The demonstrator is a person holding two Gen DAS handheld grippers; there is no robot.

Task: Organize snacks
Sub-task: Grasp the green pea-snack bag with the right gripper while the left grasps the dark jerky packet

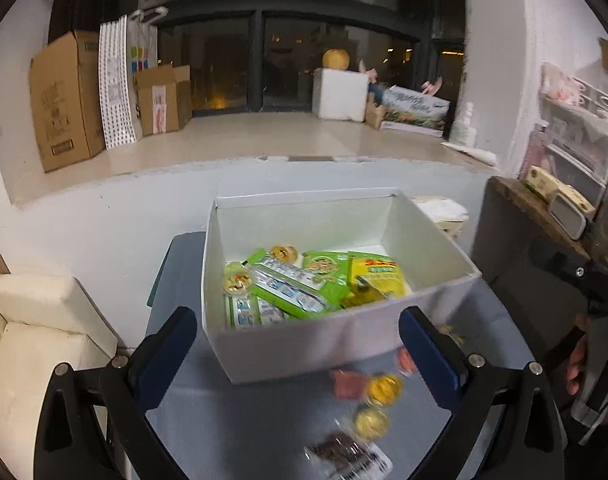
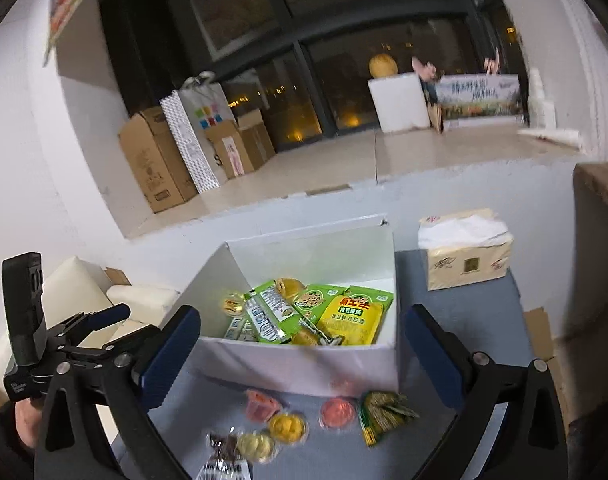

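Behind the blue-grey table, a deep window ledge with tall cardboard boxes at its left end, a dotted white paper bag leaning against them, and a white foam block topped by a round yellow fruit further right. At the table's far right corner, a tissue pack. Left of the table, a cream cushioned seat.

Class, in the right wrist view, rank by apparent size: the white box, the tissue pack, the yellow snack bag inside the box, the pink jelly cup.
1. white box
2. tissue pack
3. yellow snack bag
4. pink jelly cup
The tissue pack lies farther away, so its lead over the bag holds.
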